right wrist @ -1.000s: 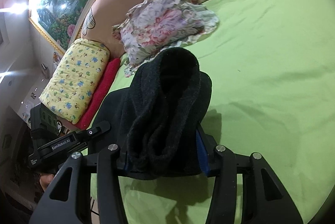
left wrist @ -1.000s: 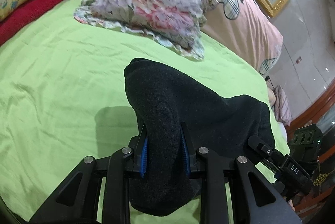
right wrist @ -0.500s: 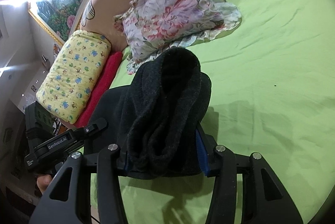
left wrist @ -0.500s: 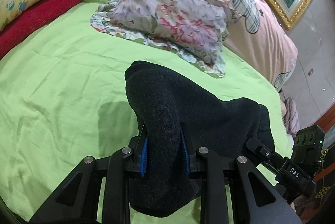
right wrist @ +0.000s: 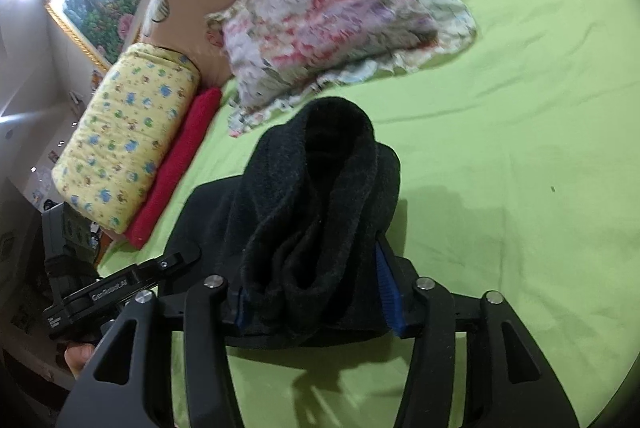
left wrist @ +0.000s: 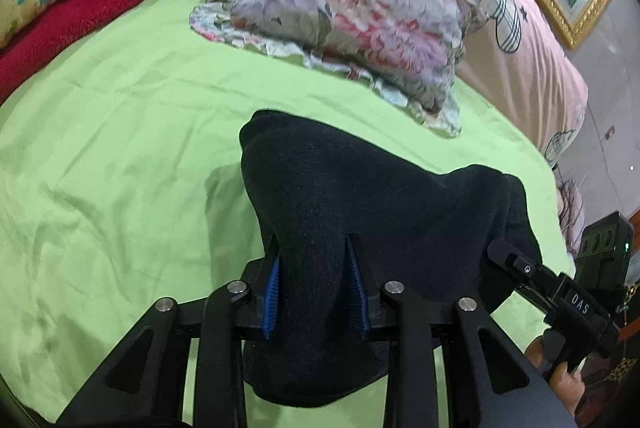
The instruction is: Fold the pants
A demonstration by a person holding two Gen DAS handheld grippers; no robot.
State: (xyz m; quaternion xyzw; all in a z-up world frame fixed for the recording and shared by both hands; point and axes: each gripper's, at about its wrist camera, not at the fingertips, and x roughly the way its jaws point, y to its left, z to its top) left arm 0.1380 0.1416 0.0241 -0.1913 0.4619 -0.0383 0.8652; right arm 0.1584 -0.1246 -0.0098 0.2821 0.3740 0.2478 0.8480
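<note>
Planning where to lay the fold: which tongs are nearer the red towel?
Left. Left tongs are by the red towel's near end; right tongs are on the pants' far side from it. Both grip the pants, jaws just easing open.

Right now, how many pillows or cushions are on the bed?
2. The floral frilled pillow lies on the green sheet near the pink headboard; the yellow patterned pillow sits at the bed's edge, on a red blanket. Others may lie outside view.

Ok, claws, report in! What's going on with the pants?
Both claws, left and right, loosening, jaws just opening, dark pants still bunched between them over the green sheet. Flowery pillow ahead, well clear.
</note>
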